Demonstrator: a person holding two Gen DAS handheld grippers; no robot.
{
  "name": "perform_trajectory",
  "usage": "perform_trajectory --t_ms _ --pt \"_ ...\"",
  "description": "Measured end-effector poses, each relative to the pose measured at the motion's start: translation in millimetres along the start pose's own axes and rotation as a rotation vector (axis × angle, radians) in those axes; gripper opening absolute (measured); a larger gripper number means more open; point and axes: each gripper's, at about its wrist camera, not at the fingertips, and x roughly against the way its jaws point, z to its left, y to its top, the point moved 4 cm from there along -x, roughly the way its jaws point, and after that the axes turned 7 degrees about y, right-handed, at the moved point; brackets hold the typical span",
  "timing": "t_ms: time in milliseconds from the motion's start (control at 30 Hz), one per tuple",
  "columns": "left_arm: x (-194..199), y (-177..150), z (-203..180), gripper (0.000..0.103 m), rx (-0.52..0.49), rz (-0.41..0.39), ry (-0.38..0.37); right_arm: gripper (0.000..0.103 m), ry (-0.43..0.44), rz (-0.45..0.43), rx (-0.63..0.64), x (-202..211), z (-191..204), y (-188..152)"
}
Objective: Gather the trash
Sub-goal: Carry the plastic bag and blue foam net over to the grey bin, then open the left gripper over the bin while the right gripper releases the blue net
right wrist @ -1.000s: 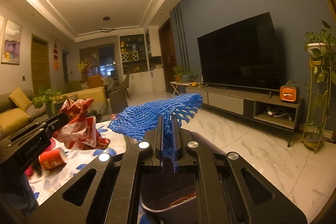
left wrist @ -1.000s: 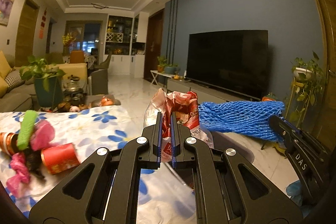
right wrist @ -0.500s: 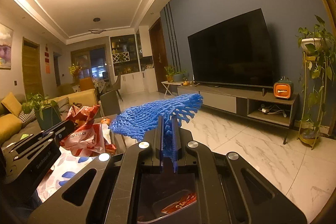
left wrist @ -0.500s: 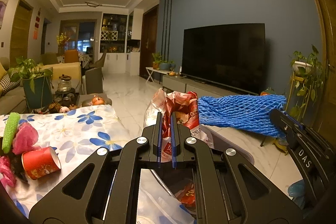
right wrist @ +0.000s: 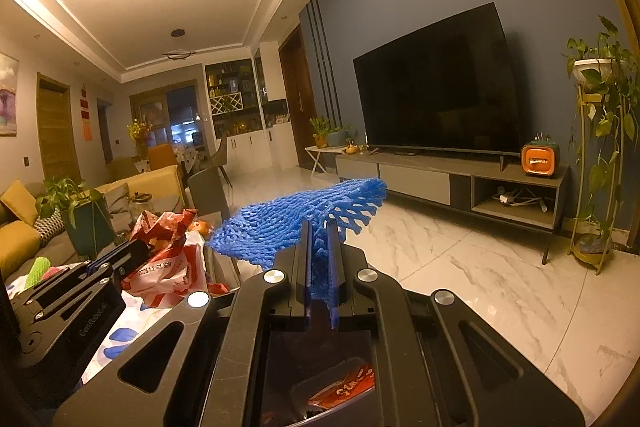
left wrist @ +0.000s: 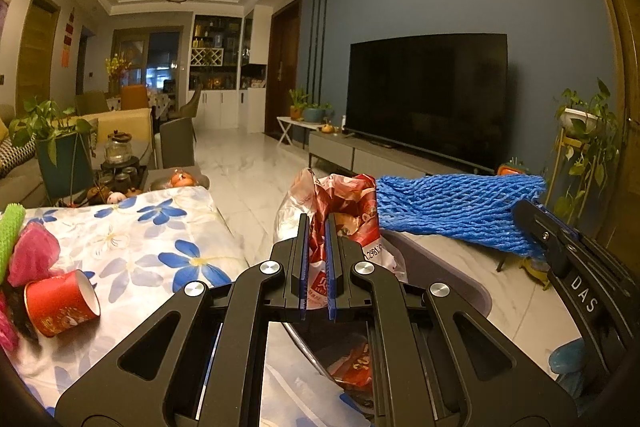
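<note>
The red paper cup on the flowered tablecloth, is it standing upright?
No, the red paper cup lies on its side on the tablecloth, its open mouth facing right.

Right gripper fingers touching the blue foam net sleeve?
Touching. The right wrist view shows the right gripper closed on the blue foam net sleeve, mesh pinched between both fingers with no gap.

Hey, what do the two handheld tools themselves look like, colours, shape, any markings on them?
Both are matte black. The left tool and right tool each have two flat parallel fingers with blue pads, driven by angled linkage arms with triangular cutouts and silver pivot bolts. The right tool's side reads "DAS" in pale letters. No cables or sleeves show.
</note>
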Motion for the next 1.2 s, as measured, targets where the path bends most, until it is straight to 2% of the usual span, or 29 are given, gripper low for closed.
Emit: perform_trajectory --t_ms 433,533,600,667,767,800,833,900,967,1200 --pt "-18.3 -4.2 -4.0 0.007 0.004 0.031 -0.021 0.008 0.025 0.04 0.0 -14.4 1.3 -3.3" --pt "-22.8 -7.6 -4.1 0.007 0.003 0.038 -0.029 0.016 0.033 0.051 0.004 -19.0 0.5 -4.9" --pt "-24.9 -9.3 -4.2 0.007 0.006 0.04 -0.038 0.029 0.027 0.053 0.004 -21.2 1.5 -5.6" --pt "-28.1 -11.6 -4.9 0.007 0.003 0.049 -0.047 0.034 0.028 0.054 0.0 -21.8 -0.1 -7.2" --pt "-31.7 -14.3 -5.0 0.014 -0.002 0.058 -0.057 0.042 0.021 0.049 -0.015 -20.4 -4.0 -7.6" --pt "-32.2 -14.9 -4.2 0.02 -0.001 0.06 -0.054 0.043 0.018 0.048 -0.019 -19.8 -5.2 -7.5" --pt "-32.9 -15.4 -2.3 0.03 0.004 0.063 -0.053 0.043 0.015 0.048 -0.022 -19.2 -6.3 -7.7" --pt "-32.5 -16.0 -0.9 0.042 0.02 0.064 -0.054 0.047 0.013 0.05 -0.028 -17.9 -8.1 -8.8" --pt "-31.2 -17.0 2.9 0.045 0.033 0.065 -0.05 0.05 0.015 0.051 -0.031 -15.7 -8.2 -9.3" --pt "-15.8 -20.1 19.6 0.07 0.05 0.045 0.013 0.059 0.028 0.052 -0.029 -8.6 -3.5 -11.0"
